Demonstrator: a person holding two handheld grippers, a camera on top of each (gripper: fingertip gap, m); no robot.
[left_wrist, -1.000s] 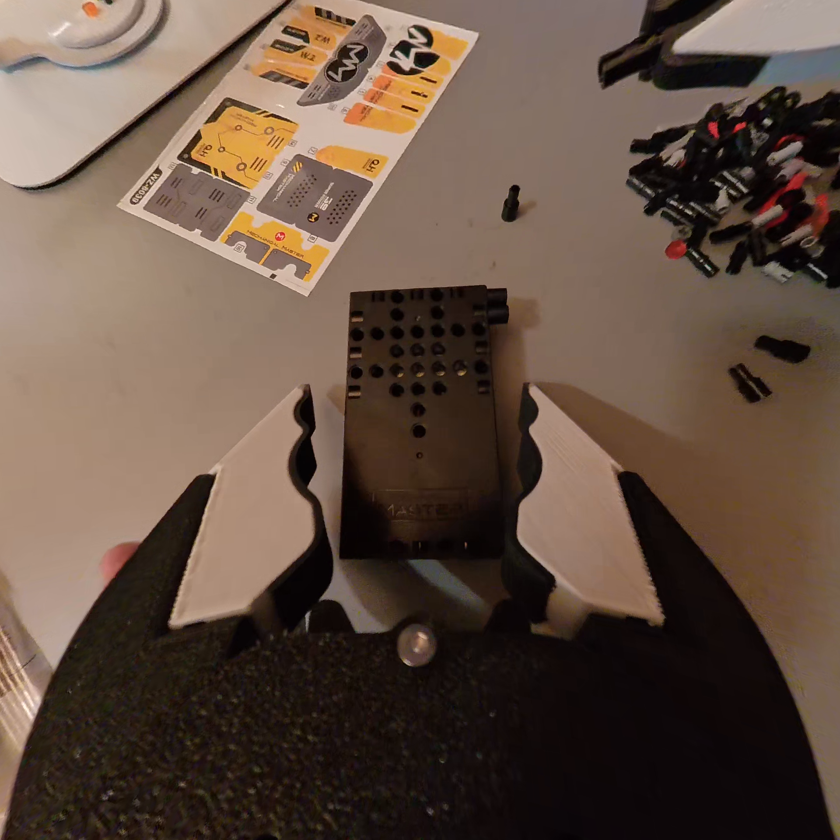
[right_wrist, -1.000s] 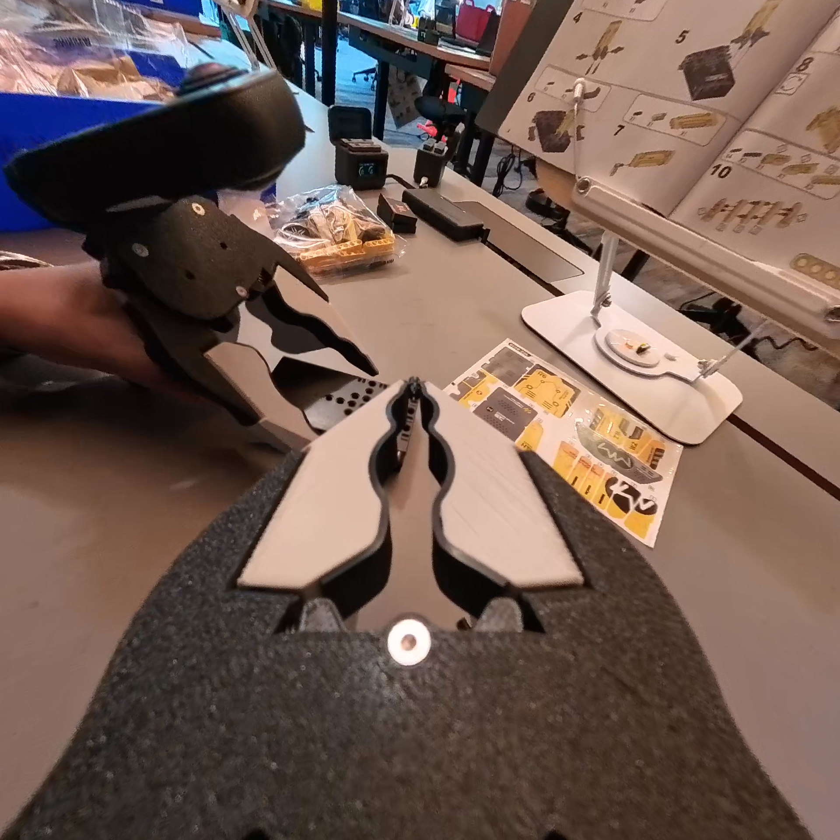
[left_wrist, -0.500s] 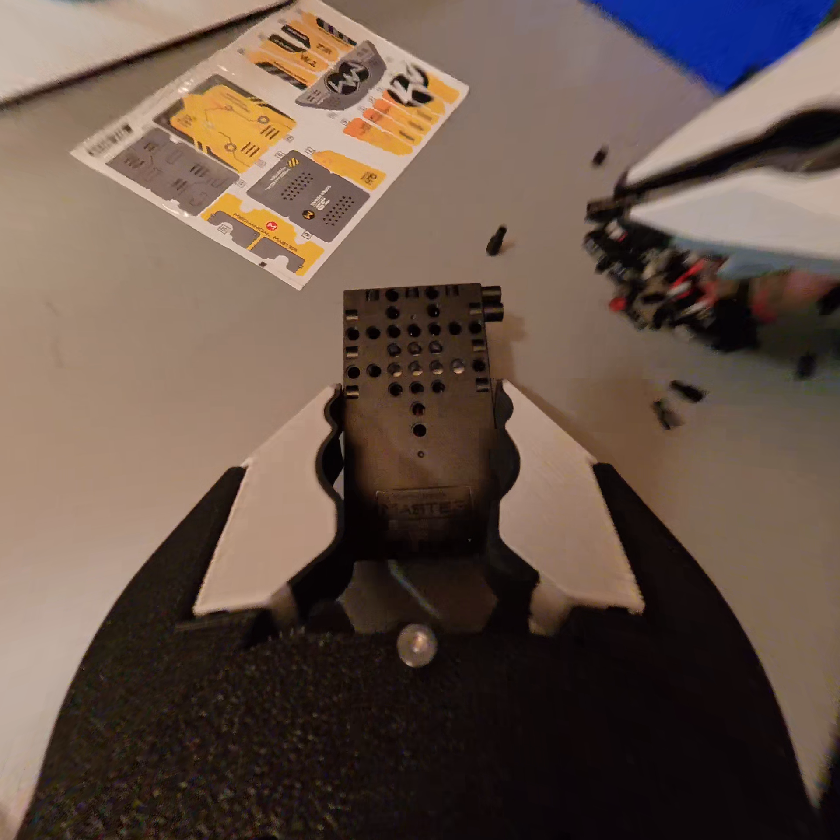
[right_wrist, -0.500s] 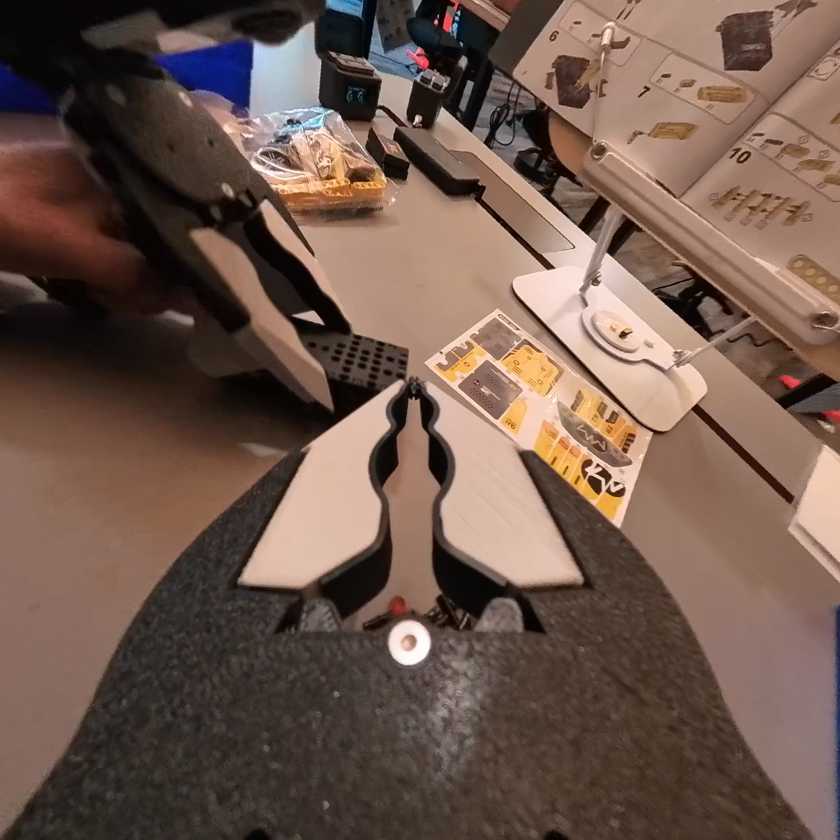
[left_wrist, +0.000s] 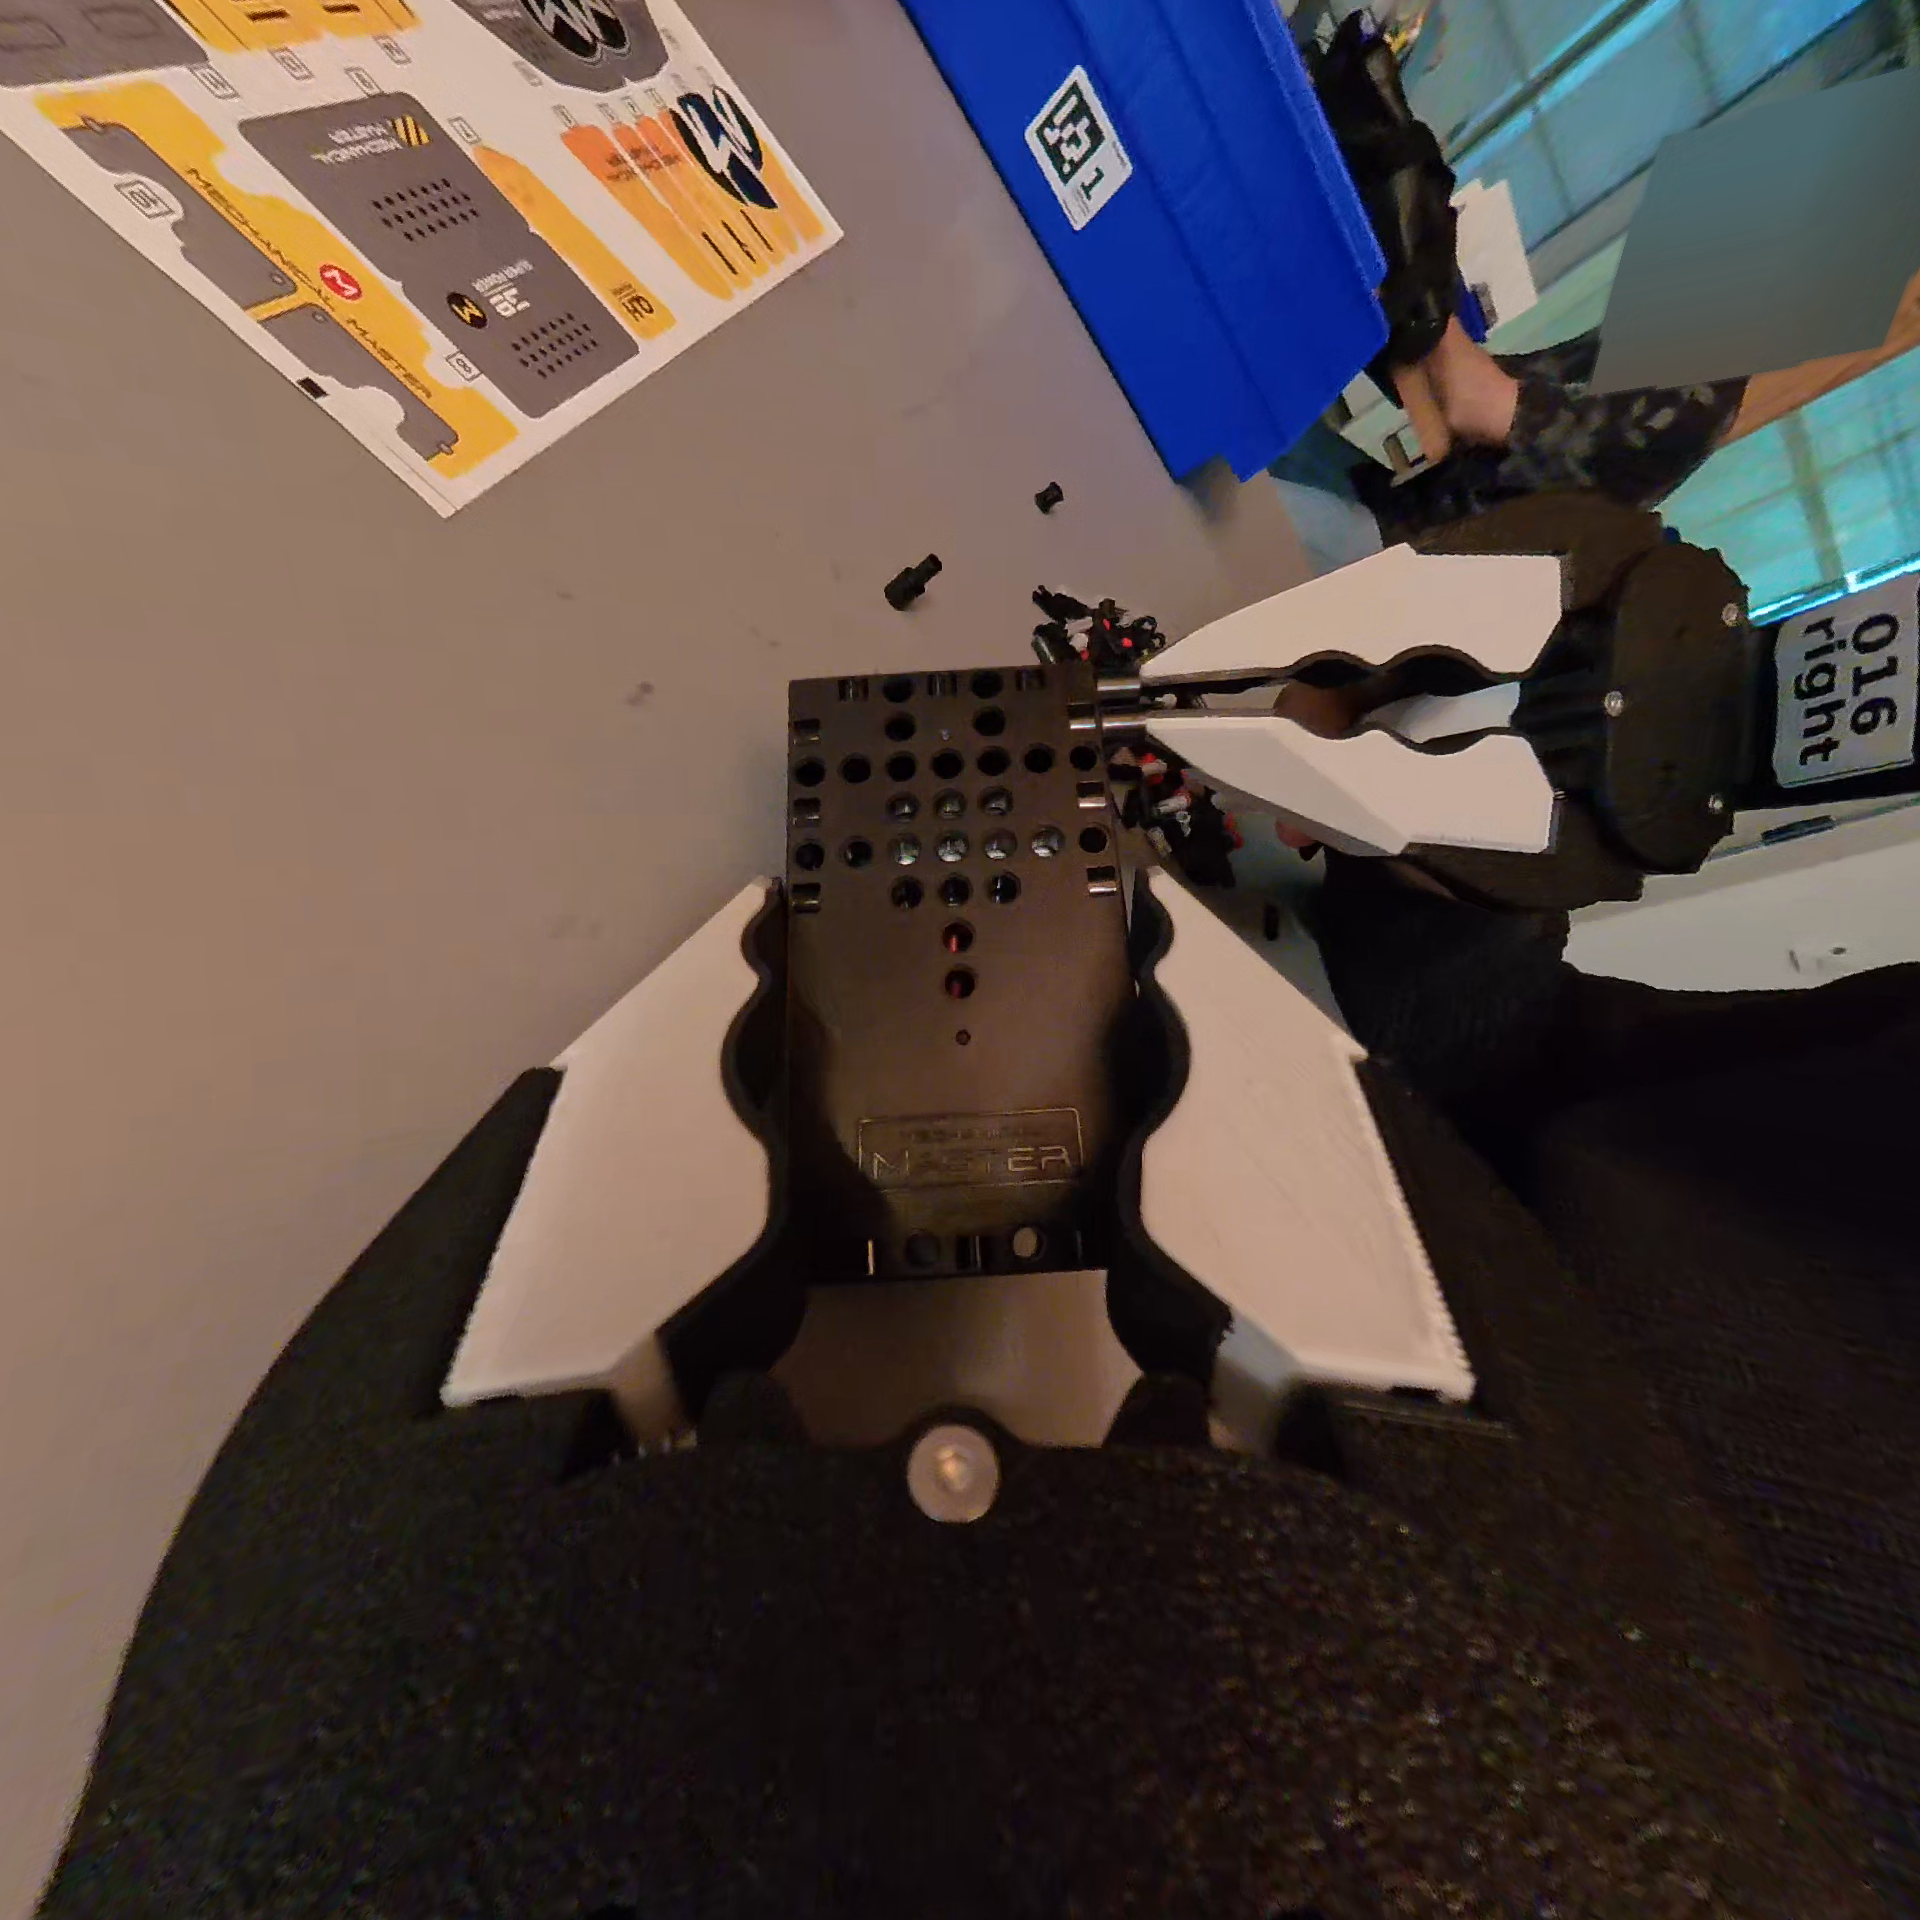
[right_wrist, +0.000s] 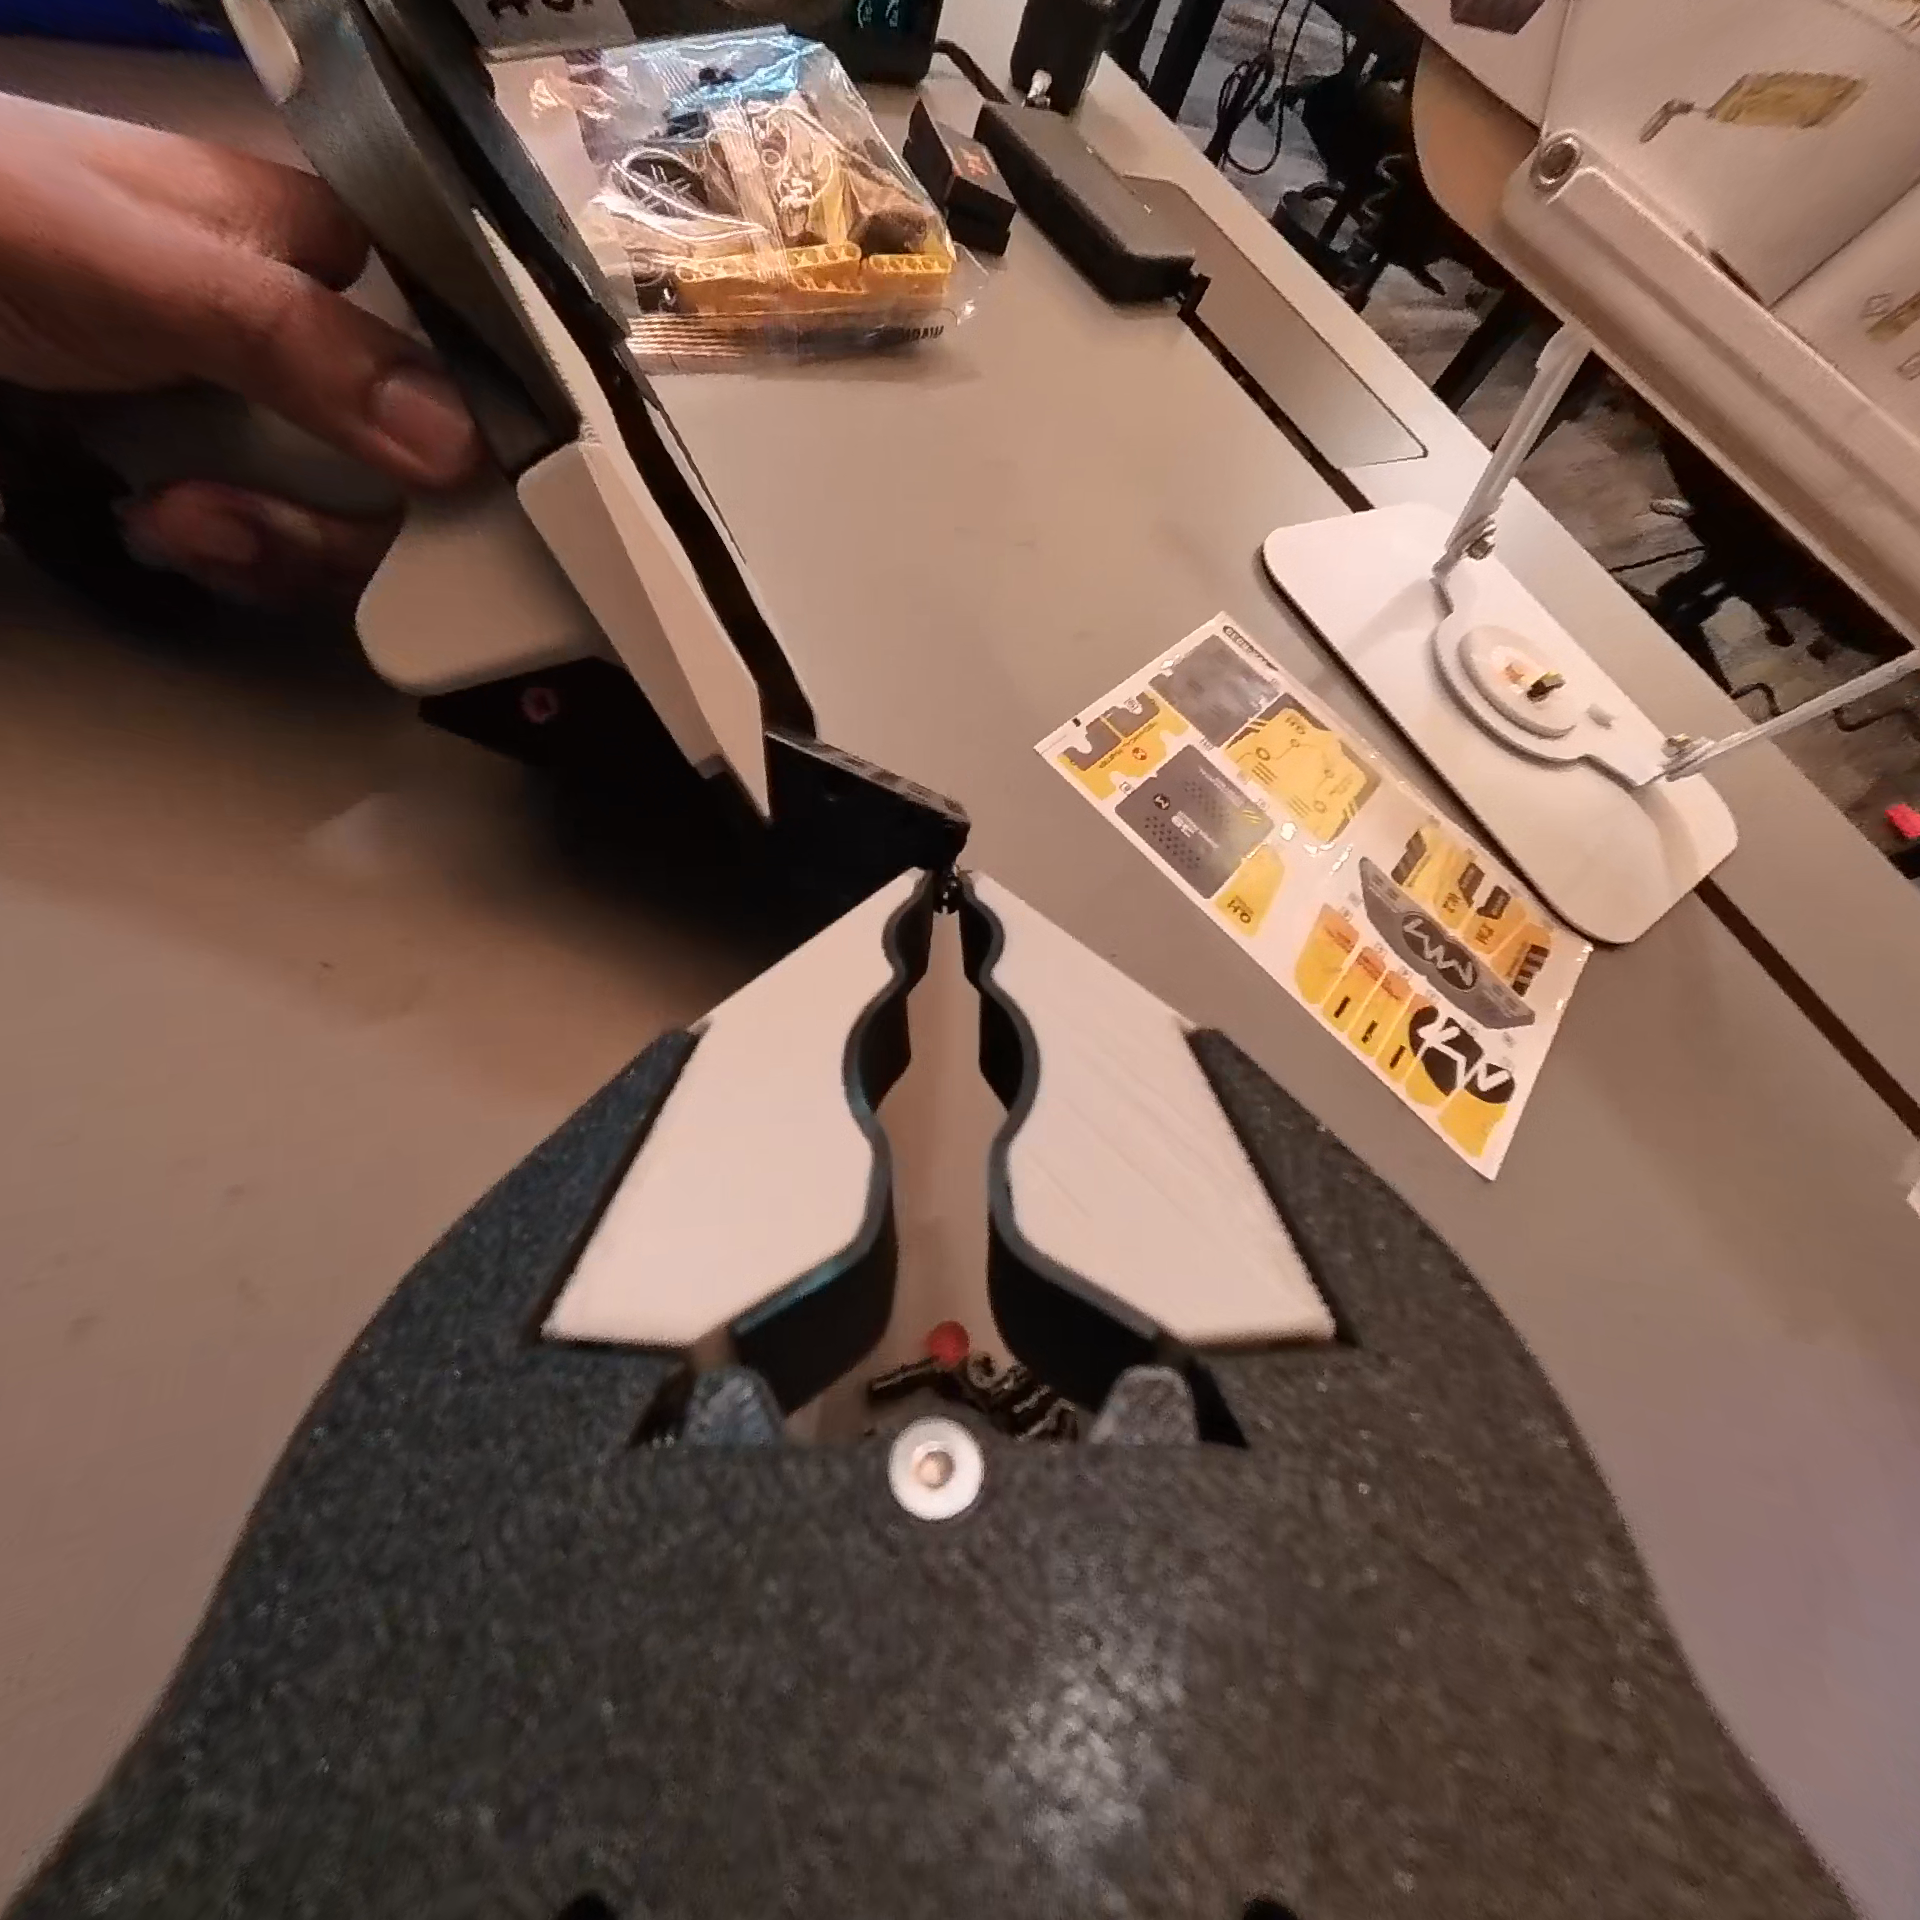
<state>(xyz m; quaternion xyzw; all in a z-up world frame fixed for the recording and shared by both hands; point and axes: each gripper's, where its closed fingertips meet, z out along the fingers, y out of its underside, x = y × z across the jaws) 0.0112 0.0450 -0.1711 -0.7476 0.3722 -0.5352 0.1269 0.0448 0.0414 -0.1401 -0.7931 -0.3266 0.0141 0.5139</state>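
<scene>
The black block (left_wrist: 951, 997) full of holes is lifted off the grey desk (left_wrist: 312, 831), squeezed on both sides by the left gripper (left_wrist: 951, 904). The right gripper (left_wrist: 1143, 717) is pinched on a small black pin (left_wrist: 1107, 704) at the block's top corner. A pile of pins (left_wrist: 1091, 634), a sticker sheet (left_wrist: 395, 239) and a blue bin (left_wrist: 1132, 229) lie beyond.

Matt black plastic perforated block (left_wrist: 956, 997)
</scene>
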